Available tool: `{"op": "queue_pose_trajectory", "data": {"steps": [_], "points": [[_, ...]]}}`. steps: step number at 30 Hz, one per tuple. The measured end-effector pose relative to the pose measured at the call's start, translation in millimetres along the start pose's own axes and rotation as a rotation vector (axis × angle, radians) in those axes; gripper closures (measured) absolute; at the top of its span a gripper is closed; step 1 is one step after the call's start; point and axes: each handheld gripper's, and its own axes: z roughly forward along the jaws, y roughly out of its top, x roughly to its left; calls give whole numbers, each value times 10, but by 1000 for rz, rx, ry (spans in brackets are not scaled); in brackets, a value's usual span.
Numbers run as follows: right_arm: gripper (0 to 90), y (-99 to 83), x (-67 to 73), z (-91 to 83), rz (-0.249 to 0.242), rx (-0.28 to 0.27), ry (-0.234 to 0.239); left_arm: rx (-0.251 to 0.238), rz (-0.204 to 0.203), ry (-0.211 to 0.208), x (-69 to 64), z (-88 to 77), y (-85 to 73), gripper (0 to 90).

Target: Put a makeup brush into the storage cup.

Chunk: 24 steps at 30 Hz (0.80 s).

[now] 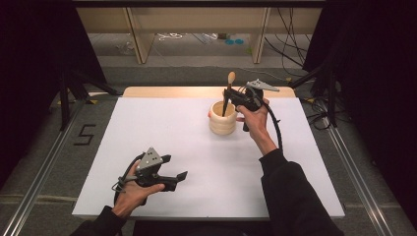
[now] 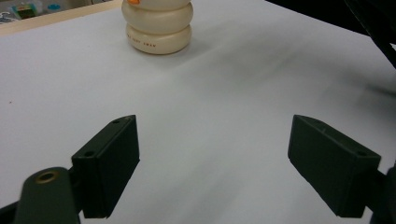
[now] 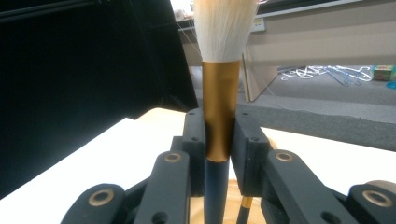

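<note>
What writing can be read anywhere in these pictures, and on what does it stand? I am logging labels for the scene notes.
"5": black mark on the grey floor left of the white table.
Small dark print on the lowest ring of the cream ribbed ceramic holder: too blurred to read.
Nothing else legible.

High view: from above the near edge, facing forward and down over the whole tabletop [image 1: 196, 147]. Left gripper view: low, close, facing the far edge; shares the cream holder [image 2: 158, 28]. Right gripper view: very close on the brush [image 3: 219, 116].
</note>
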Motion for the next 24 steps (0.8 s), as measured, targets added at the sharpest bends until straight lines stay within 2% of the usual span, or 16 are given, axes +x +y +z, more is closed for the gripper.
{"op": "queue_pose_trajectory", "data": {"steps": [1, 3, 6, 7, 16, 17, 18, 19, 24], "points": [[771, -2, -5, -7, -10, 13, -5, 2, 0, 3, -1, -2, 1, 165], [771, -8, 4, -2, 0, 21, -6, 4, 1, 4, 0, -1, 1, 165], [770, -25, 9, 17, -4, 8, 0, 2, 0, 3, -1, -2, 1, 165], [770, -25, 10, 12, -8, 25, -6, 2, 0, 3, -1, -2, 1, 165], [770, -90, 16, 39, -6, 34, -7, 2, -1, 1, -1, -5, 4, 165], [770, -104, 8, 43, -19, 40, -8, 1, -2, 0, -1, -5, 3, 165], [770, -110, 15, 44, -7, 45, -10, -3, -4, -8, 1, -2, 3, 165], [770, -126, 3, 47, -21, 48, -15, -5, -4, -7, 0, -3, 3, 165], [768, -153, -10, 49, 0, 48, -14, -2, -2, -2, 0, -7, 5, 165]]}}
